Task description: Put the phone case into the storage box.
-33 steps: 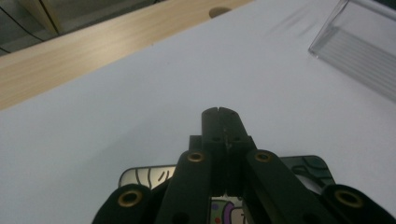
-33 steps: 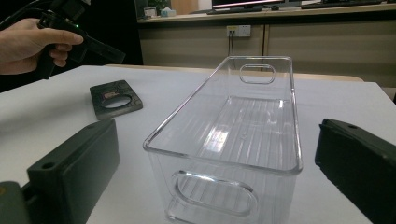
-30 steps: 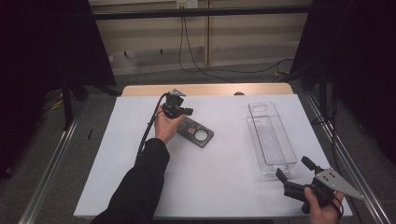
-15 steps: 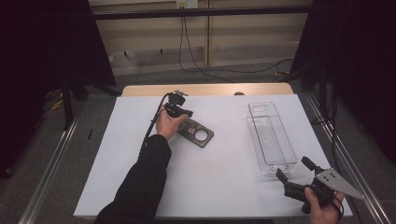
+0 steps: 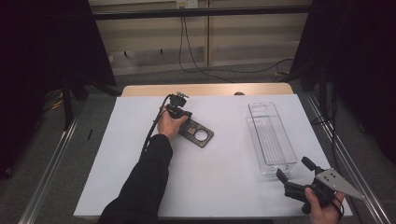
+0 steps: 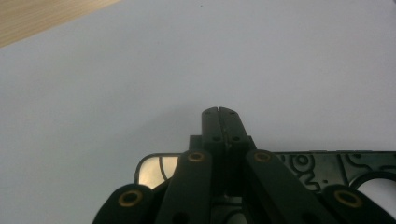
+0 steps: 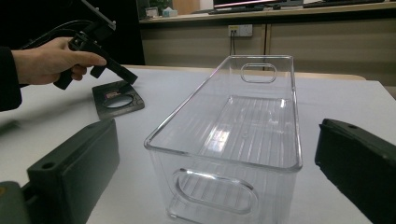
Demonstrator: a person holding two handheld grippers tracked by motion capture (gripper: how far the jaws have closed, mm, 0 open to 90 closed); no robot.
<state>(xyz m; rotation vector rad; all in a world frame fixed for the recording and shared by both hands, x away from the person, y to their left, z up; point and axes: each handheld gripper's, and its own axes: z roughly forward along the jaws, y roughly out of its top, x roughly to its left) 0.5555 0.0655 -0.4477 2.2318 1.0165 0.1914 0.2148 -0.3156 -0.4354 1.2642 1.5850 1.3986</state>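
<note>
A flat black plate (image 5: 201,136) with a round hole lies on the white sheet, left of centre. My left gripper (image 5: 186,120) hovers over the plate's far end, jaws pressed together with nothing between them. In the left gripper view the shut tips (image 6: 219,112) point past the plate (image 6: 322,164) onto bare white sheet. The right gripper view shows that gripper (image 7: 130,76) slanting down just above the plate (image 7: 117,101). My right gripper (image 5: 295,171) stands open near the table's front right corner, its jaws (image 7: 217,140) facing the short end of a clear plastic bin (image 7: 243,121).
The clear bin (image 5: 271,135) stands empty lengthwise on the right half of the white sheet (image 5: 224,177). A strip of wooden tabletop (image 5: 205,88) shows at the back. Metal rails run along both sides of the table, and cables lie on the floor behind.
My left hand has come down a little toward the black plate, jaws still shut. The right gripper, the bin and the plate have stayed put.
</note>
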